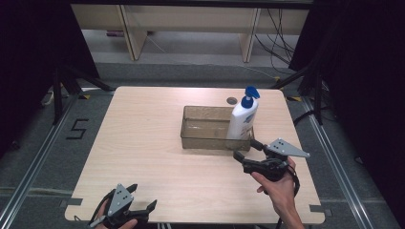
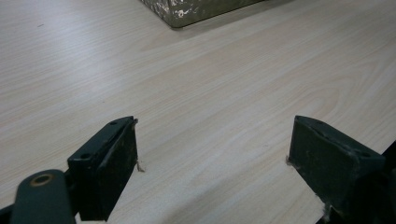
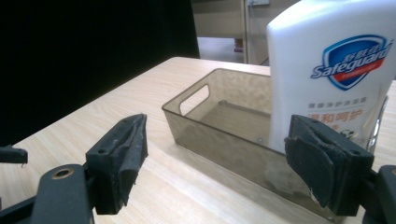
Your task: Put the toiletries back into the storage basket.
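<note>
— Pump head of the soap bottle point(image 3: 336, 70)? Cut off by the top edge, right above the right gripper point(image 3: 215, 163).
— And the smoky tray point(image 3: 219, 126)?
— Far right corner hidden behind the bottle; beyond the left gripper point(image 2: 212, 163), just one corner, rest cropped.

Loads of bare worktop point(image 1: 143, 143) on the left and front for passing through, but the tinted bin point(image 1: 205, 129) sits mid-right with the tall soap bottle point(image 1: 242, 117) blocking its right end.

Soap bottle point(image 1: 242, 119) upright in bin point(image 1: 205, 140); R claw point(image 1: 248, 149) open nearby.
</note>
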### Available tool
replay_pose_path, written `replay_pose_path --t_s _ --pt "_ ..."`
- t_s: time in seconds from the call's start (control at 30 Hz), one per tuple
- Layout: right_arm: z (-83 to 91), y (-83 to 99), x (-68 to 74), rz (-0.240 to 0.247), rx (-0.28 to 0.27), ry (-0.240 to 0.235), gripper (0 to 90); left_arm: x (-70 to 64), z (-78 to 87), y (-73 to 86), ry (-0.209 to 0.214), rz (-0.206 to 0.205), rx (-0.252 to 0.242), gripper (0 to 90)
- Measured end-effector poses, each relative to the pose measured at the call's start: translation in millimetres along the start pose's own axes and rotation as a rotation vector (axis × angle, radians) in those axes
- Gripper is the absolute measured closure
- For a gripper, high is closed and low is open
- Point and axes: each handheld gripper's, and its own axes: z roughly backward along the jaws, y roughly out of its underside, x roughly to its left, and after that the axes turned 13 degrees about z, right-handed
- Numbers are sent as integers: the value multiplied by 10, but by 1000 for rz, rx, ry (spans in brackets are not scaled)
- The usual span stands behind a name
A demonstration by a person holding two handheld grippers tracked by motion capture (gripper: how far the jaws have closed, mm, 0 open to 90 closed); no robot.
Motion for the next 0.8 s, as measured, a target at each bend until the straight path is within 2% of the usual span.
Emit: replay_pose_path --t_s 0.13,0.17,0.2,0.23,0.27,0.3,0.37,0.43,0.47,0.5,0.53,0.57,0.67,0.7,0.73,0.8 --pt "-18 28 37 4 10 -5 215 -9 -23 10 16 18 7 152" --pt "-40 45 32 13 -2 -9 213 -15 -30 14 20 24 7 152" --pt "-43 60 44 -3 8 -14 213 -17 -31 15 20 25 7 152" --pt "-48 68 41 2 16 -13 213 -12 -27 13 18 21 10 152" --pt "-42 72 48 -6 35 -18 213 5 -13 6 15 2 25 152" --pt "-52 86 72 -34 21 -24 213 3 -17 7 15 10 19 152" --pt "-70 114 52 16 19 -19 217 2 -23 9 20 14 22 152" --pt "-71 134 89 -29 47 -26 217 -17 -35 17 24 32 14 152" --pt "-92 152 70 -1 36 -26 217 -10 -22 12 19 15 29 152" --pt "-90 162 72 3 40 -24 217 -10 -25 14 23 18 21 151" --pt "-90 168 81 -4 44 -31 217 -15 -32 16 28 29 10 152" --pt "-84 175 103 -19 54 -30 217 -1 -20 12 22 15 23 152" --pt "-81 186 101 -4 56 -38 217 0 -22 13 24 17 24 152" --pt "-73 185 117 -24 59 -42 217 -2 -22 12 25 17 23 151" --pt "-75 193 107 -10 55 -42 217 -17 -33 16 31 35 8 151" --pt "-70 203 120 -16 54 -39 217 -11 -27 14 30 25 15 152"
